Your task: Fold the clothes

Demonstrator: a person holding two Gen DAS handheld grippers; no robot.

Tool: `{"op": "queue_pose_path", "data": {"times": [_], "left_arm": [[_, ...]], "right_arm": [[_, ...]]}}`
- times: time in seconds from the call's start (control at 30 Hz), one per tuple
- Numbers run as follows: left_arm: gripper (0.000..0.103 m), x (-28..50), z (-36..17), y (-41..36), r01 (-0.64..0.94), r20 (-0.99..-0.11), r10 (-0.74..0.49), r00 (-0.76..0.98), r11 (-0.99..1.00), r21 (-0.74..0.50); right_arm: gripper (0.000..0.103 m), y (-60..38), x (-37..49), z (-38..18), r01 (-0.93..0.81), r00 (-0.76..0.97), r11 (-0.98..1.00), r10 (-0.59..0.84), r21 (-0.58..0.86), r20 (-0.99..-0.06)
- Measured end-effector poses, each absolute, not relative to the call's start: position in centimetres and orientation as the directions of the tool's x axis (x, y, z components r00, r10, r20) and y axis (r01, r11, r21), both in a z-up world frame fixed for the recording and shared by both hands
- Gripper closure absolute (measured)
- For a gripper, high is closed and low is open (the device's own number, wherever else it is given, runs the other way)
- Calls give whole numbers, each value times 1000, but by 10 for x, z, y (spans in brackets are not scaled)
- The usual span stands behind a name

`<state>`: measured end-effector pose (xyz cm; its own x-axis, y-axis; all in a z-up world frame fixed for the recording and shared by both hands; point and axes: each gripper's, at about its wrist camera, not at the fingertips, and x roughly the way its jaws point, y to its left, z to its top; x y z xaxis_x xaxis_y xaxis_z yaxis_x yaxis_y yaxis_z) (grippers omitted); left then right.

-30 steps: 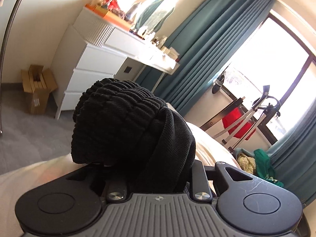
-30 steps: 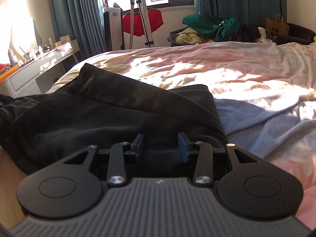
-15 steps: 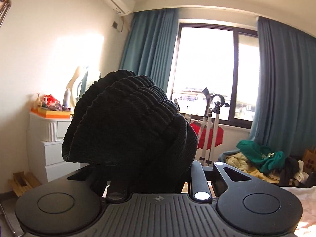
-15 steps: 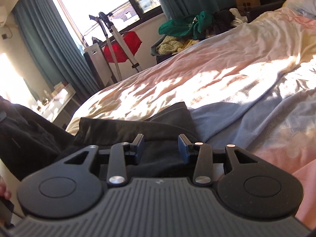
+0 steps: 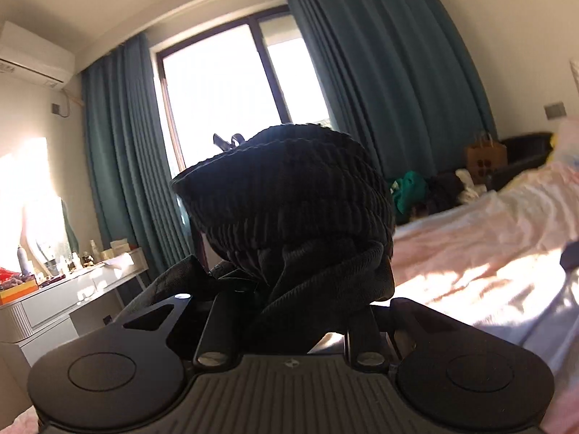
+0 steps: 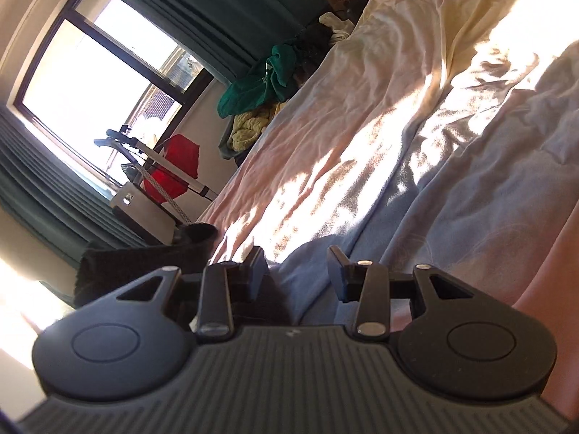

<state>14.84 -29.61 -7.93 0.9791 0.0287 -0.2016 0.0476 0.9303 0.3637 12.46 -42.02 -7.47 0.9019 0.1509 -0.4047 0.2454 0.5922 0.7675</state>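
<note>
A black ribbed garment (image 5: 289,195) bulges up in a bunch over my left gripper (image 5: 293,289), which is shut on it and held above the bed (image 5: 470,253). The cloth hides the left fingertips. In the right wrist view my right gripper (image 6: 296,267) is open with nothing between its fingers, rolled to one side over the blue part of the bedding (image 6: 416,217). A part of the black garment (image 6: 137,264) shows low at the left, beside and under the left finger.
A white dresser (image 5: 72,300) with small items stands at the left by the teal curtains (image 5: 380,72). Beyond the bed's far side are a garment steamer with a red cloth (image 6: 173,166), a pile of green and yellow clothes (image 6: 260,79) and a paper bag (image 5: 485,159).
My left gripper has swung from facing the dresser round toward the window and bed, still holding the black garment. My right gripper has rolled sideways and moved off the black garment toward the blue bedding.
</note>
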Motion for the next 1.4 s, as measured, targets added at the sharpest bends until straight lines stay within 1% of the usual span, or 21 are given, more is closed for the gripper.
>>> {"op": "queue_pose_path", "data": {"times": [0.07,0.17,0.23,0.3,0.33,0.37,0.4,0.47,0.5,0.53,0.6,0.73,0.83,0.93,1.03,1.07,1.13,1.17,1.2,1.3,1.4], "left_arm": [[81,153,-95,-302,113,-274,2,962,908,404],[77,150,-100,-304,172,-293,-33,955,871,461],[63,145,-99,-297,221,-309,-71,948,847,483],[47,136,-98,-280,279,-331,-119,936,824,493],[42,131,-96,-275,307,-340,-143,929,811,498],[37,125,-91,-247,330,-339,-165,926,792,514],[27,116,-90,-229,336,-330,-174,928,773,537],[14,98,-91,-206,332,-304,-181,935,745,578],[13,84,-92,-199,324,-294,-178,939,742,587],[13,76,-93,-191,309,-291,-160,943,746,590],[12,74,-92,-168,272,-296,-110,949,761,590],[13,91,-92,-118,208,-336,-10,942,803,559],[19,110,-95,-98,204,-380,16,925,823,531],[24,123,-94,-93,172,-359,44,932,820,546],[33,130,-85,-86,134,-349,45,936,872,471],[38,130,-81,-82,117,-351,47,935,894,432],[47,129,-75,-76,90,-360,52,931,926,366],[51,127,-73,-72,78,-365,52,930,940,333],[53,125,-71,-69,71,-368,52,928,947,314],[54,109,-69,-62,66,-379,53,924,953,294],[54,92,-67,-53,64,-398,47,916,963,262]], "right_arm": [[61,-422,127,-78,225,903,565,185,794,-388],[61,-425,131,-84,195,903,521,234,831,-359],[59,-424,133,-86,169,904,493,267,854,-334],[54,-421,135,-85,151,903,481,289,864,-319],[52,-419,136,-85,142,902,475,300,869,-312],[46,-418,137,-85,133,900,469,311,873,-304],[39,-416,138,-84,124,899,462,322,878,-296],[34,-410,142,-84,98,888,448,364,889,-281],[33,-408,144,-83,86,881,440,385,894,-275],[33,-404,146,-83,90,872,446,398,891,-287],[23,-399,151,-85,103,857,450,413,887,-309],[23,-388,162,-92,137,835,446,428,885,-345],[23,-381,172,-95,145,832,454,425,879,-356],[23,-376,182,-98,127,830,463,434,877,-349],[23,-372,186,-99,124,838,510,405,851,-365],[23,-370,186,-99,117,845,524,394,844,-362],[33,-369,185,-97,108,854,541,379,834,-357],[41,-368,184,-95,104,859,550,371,828,-354],[48,-366,182,-92,92,863,567,365,818,-350],[58,-361,170,-78,48,882,610,345,791,-320],[61,-356,148,-59,-8,911,639,321,769,-258]]}}
